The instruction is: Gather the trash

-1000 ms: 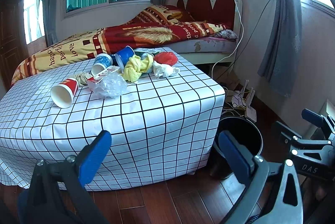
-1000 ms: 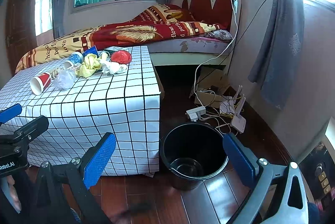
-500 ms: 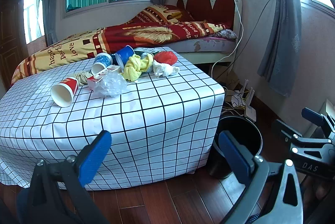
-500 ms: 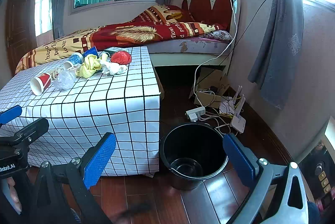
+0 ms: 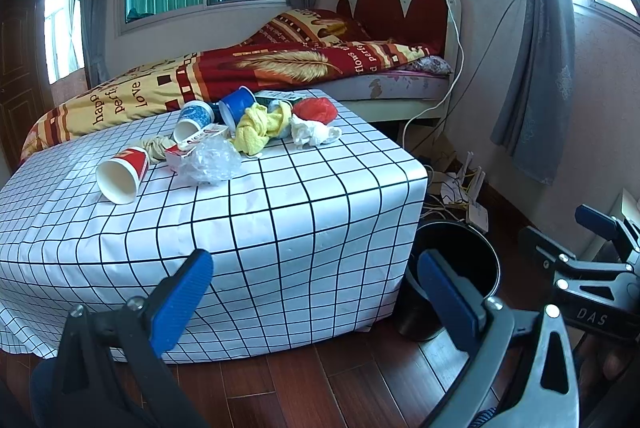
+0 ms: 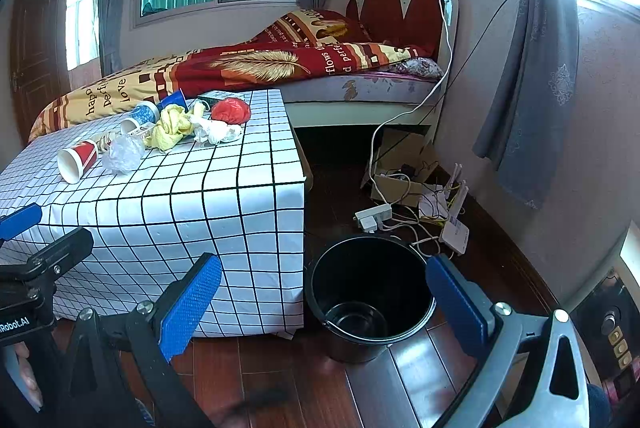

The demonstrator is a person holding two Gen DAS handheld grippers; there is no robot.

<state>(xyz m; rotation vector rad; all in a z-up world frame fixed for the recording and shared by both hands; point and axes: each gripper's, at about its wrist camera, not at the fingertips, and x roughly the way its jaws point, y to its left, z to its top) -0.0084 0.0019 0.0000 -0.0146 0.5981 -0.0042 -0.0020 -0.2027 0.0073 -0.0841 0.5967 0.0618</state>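
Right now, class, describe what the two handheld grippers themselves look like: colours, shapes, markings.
Both the left gripper and the right gripper have black frames with silver bolts and flat fingers faced with textured blue pads. White lettering reads "DAS" on the right one and "Robot.AI" on the left.

We see bare tablecloth (image 5: 300, 196) in front of the trash heap (image 5: 224, 136); beside the table the black bin (image 6: 370, 292) stands open-topped, cables (image 6: 404, 216) cluttering the floor behind it

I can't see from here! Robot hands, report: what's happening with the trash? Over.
Left gripper and right gripper open, holding nothing. Trash pile untouched on the checkered table. Black bin on floor, nothing blocking.
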